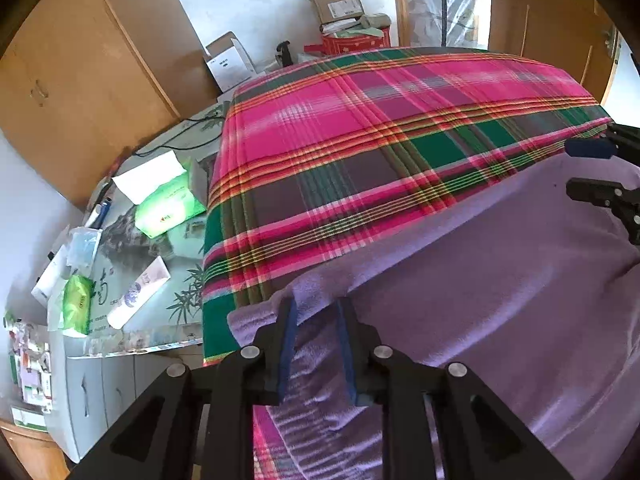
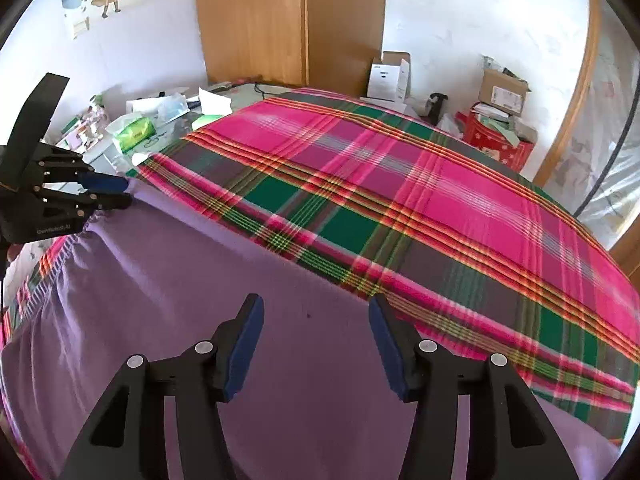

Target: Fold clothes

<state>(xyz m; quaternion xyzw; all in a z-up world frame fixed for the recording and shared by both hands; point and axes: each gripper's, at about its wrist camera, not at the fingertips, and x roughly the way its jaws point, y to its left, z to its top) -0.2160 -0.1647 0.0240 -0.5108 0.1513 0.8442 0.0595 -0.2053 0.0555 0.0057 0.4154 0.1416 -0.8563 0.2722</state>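
Pinching purple garment (image 1: 500, 300) edge, left hand-held gripper (image 1: 316, 312), plaid sheet (image 2: 400, 184)

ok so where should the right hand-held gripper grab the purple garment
Probably its far edge, where the purple garment meets the plaid sheet, coming down from above. It lies flat, so only an edge offers a pinchable lip. The right hand-held gripper hangs open just short of it; the left hand-held gripper pinches the same edge's corner.
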